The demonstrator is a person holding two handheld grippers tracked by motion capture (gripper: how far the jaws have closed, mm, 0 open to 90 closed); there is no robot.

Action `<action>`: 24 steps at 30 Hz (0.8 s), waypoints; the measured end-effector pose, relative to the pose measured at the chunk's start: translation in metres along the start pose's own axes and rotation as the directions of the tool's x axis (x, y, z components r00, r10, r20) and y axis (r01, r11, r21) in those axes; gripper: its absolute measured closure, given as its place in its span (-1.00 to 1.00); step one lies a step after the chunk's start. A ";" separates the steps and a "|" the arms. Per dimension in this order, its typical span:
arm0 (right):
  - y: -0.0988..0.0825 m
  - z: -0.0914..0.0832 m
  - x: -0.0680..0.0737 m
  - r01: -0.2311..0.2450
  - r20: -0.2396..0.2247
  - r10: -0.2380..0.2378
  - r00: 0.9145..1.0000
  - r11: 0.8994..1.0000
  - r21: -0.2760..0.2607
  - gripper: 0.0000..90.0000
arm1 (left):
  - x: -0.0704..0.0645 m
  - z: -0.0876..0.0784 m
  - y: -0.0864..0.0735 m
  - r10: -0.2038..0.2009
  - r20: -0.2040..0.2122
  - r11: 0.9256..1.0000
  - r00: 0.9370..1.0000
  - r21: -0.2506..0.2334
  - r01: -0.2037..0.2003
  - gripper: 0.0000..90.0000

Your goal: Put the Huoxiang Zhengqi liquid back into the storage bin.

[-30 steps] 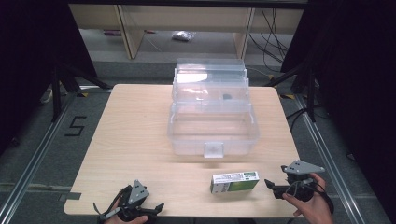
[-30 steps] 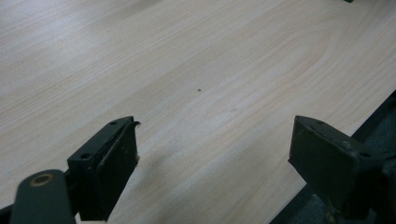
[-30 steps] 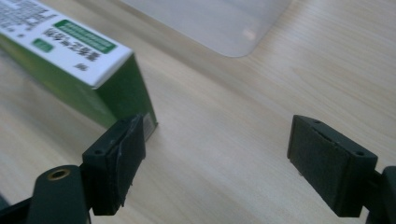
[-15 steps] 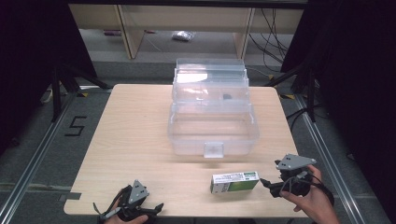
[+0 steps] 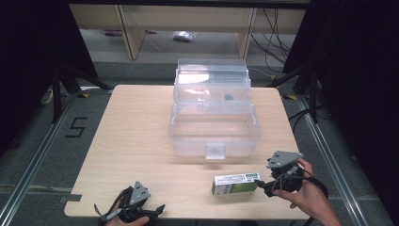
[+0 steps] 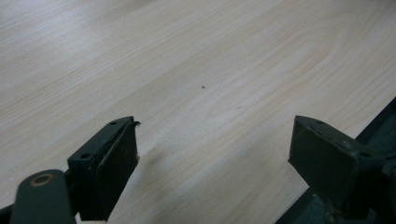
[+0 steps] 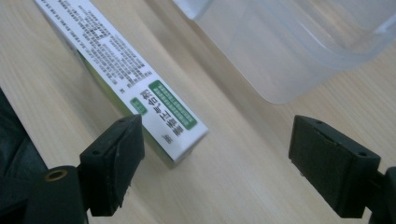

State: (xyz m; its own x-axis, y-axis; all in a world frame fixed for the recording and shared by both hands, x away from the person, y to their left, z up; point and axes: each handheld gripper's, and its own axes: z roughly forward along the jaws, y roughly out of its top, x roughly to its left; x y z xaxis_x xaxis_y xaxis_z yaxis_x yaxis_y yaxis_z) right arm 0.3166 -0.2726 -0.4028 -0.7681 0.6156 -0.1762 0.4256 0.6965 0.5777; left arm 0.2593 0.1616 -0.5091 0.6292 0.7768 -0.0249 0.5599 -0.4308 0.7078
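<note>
From the high view, the green-and-white box (image 5: 235, 183) lies flat near the counter's (image 5: 136, 141) front edge, just in front of the clear plastic bin (image 5: 214, 125). The right gripper (image 5: 263, 186) sits right at its end, and the left gripper (image 5: 141, 214) is way off at the front-left corner.

Left gripper view: jaws spread wide over bare wood, holding nothing.

Right gripper view: jaws released too, with the box end (image 7: 175, 140) just beside the left jaw.

A clear plastic storage box (image 5: 214, 127) stands open toward the far middle of the wooden table (image 5: 131, 136), its lid raised behind it. On the floor left of the table is a marked "5" (image 5: 75, 127), and beyond stand pale shelf units (image 5: 127, 28).
</note>
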 end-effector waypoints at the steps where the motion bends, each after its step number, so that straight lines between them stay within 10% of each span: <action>1: 0.006 0.003 0.002 0.015 -0.002 -0.015 1.000 1.000 0.012 -0.57 | -0.001 0.000 0.000 -0.009 0.000 1.000 1.000 -0.005 0.009 -0.67; 13: 0.031 0.009 0.011 0.112 -0.086 -0.106 0.991 0.991 0.072 -0.58 | 0.001 -0.002 0.000 0.030 0.009 0.999 1.000 0.014 -0.030 -0.67; 24: 0.047 0.029 0.026 0.245 -0.135 -0.229 0.964 0.963 0.117 -0.61 | 0.001 -0.002 0.000 0.030 0.010 0.999 1.000 0.013 -0.030 -0.67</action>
State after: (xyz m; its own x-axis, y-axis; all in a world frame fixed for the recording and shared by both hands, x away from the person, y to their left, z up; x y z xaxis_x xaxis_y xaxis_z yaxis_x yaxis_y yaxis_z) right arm 0.3304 -0.2126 -0.4033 -0.9025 0.3844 -0.1945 0.2776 0.8641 0.4198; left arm 0.2588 0.1633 -0.5074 0.6510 0.7590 -0.0110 0.5480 -0.4598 0.6987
